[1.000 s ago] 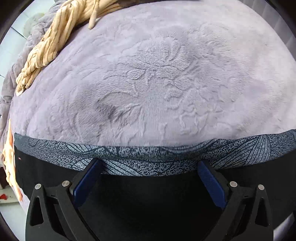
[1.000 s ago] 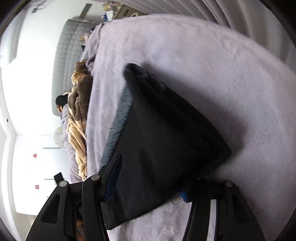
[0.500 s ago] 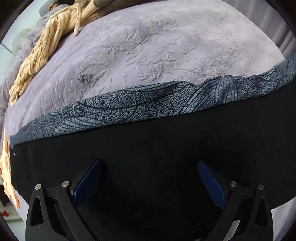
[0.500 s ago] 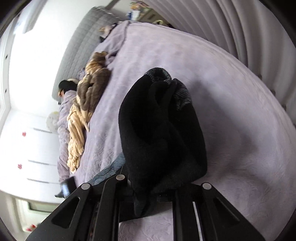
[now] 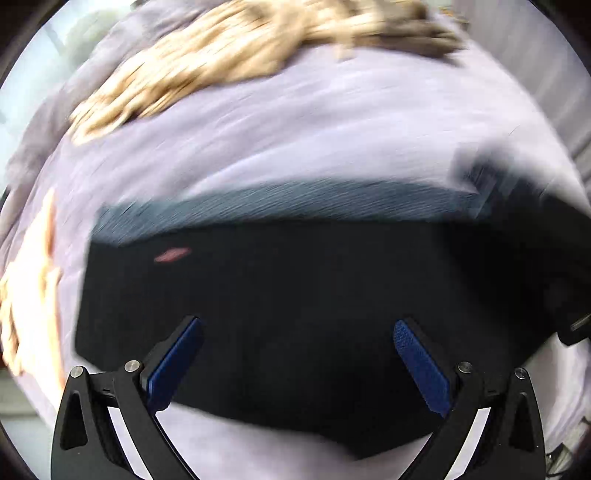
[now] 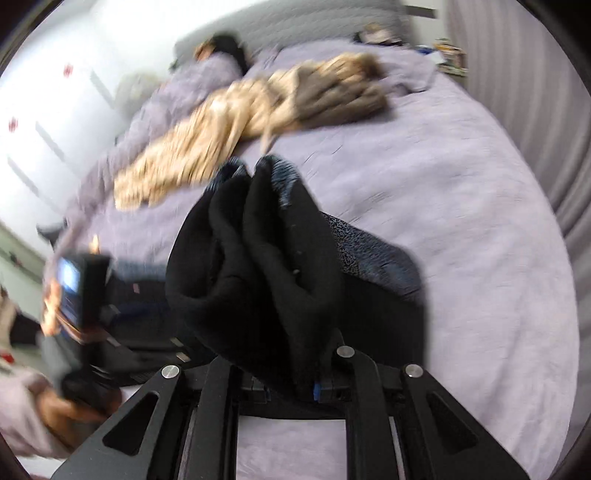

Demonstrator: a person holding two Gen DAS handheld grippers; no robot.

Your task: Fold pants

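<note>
The dark pants point(image 5: 295, 277), black with a grey patterned band, lie on the lilac bed cover point(image 5: 332, 129). My left gripper point(image 5: 297, 325) hovers over their black part, open and wide, its blue pads point(image 5: 173, 365) holding nothing. In the right wrist view a bunched black fold of the pants point(image 6: 258, 258) rises from between the jaws of my right gripper point(image 6: 291, 384). The jaws are easing slightly open, and the fold stays pinched between them. The left gripper point(image 6: 81, 295) shows at the left, held by a hand point(image 6: 62, 410).
A tan striped garment point(image 6: 240, 122) lies across the far side of the bed point(image 6: 461, 221), also seen blurred as the striped garment point(image 5: 221, 62). A grey headboard point(image 6: 295, 22) stands behind, curtains point(image 6: 535, 92) hang at the right, and a white wall is at the left.
My right gripper went from open around the folded pants to closed on a bunch of them, rose and rolled. My left gripper swept back over the pants, its view now blurred.
</note>
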